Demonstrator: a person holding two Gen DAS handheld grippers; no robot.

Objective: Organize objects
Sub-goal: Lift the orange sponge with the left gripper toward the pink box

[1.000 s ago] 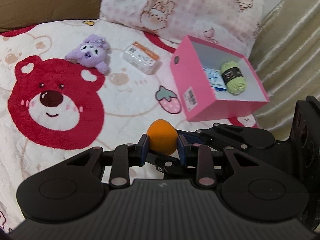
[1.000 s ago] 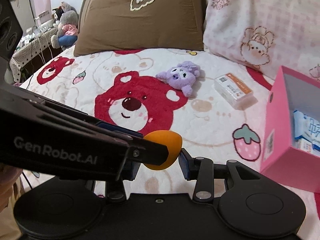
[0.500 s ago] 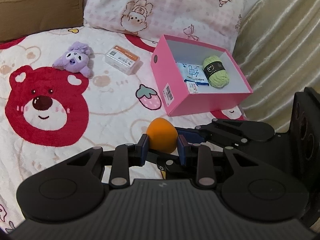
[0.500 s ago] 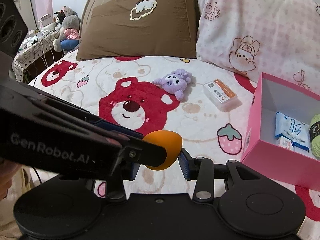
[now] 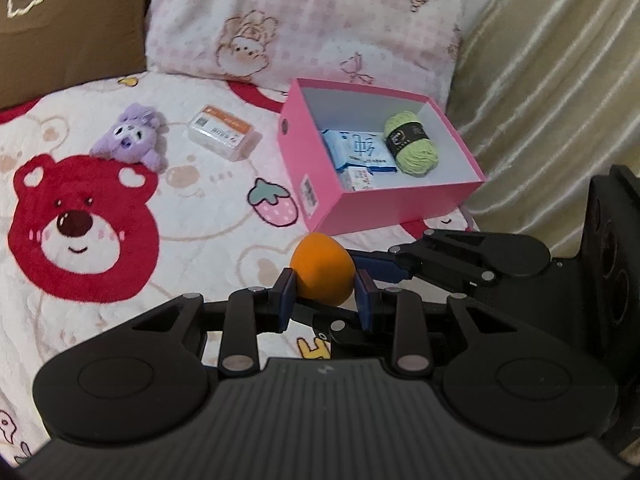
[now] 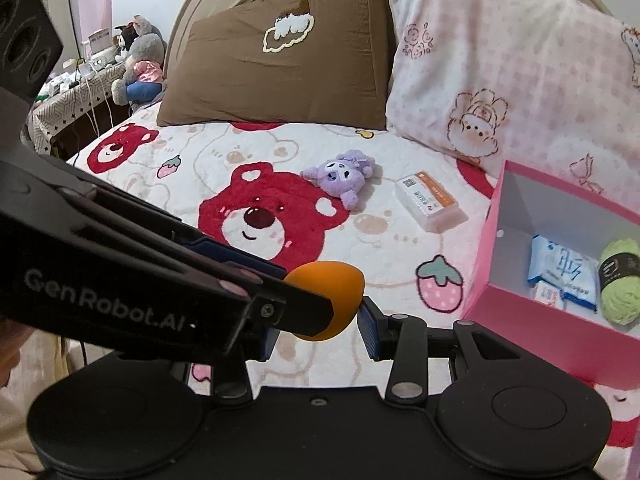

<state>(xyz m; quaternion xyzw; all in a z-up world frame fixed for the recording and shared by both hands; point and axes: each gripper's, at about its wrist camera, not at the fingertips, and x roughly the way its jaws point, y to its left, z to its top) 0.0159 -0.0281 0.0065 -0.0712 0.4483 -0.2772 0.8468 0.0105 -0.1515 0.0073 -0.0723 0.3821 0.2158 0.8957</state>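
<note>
An orange egg-shaped sponge [image 5: 322, 270] is held above the bear-print blanket. My left gripper [image 5: 324, 294] is shut on it, a blue pad pressing each side. My right gripper [image 6: 320, 328] comes in from the right and is also shut on the sponge [image 6: 332, 292], though the left gripper's arm hides its left pad. Ahead and to the right stands an open pink box [image 5: 384, 204] holding a green yarn ball [image 5: 412, 148] and blue tissue packs [image 5: 360, 148]. A purple plush toy [image 5: 128, 140] and a small white-and-orange carton [image 5: 220, 136] lie on the blanket.
A brown pillow [image 6: 276, 64] and a pink checked pillow [image 6: 512, 68] lean at the head of the bed. A beige curtain [image 5: 552, 80] hangs just right of the box. A cluttered side table with stuffed toys [image 6: 136, 68] stands beyond the bed's left edge.
Both grippers have risen and drawn back together with the sponge. The pink box, plush and carton now look farther off, and more of the box's inside shows.
</note>
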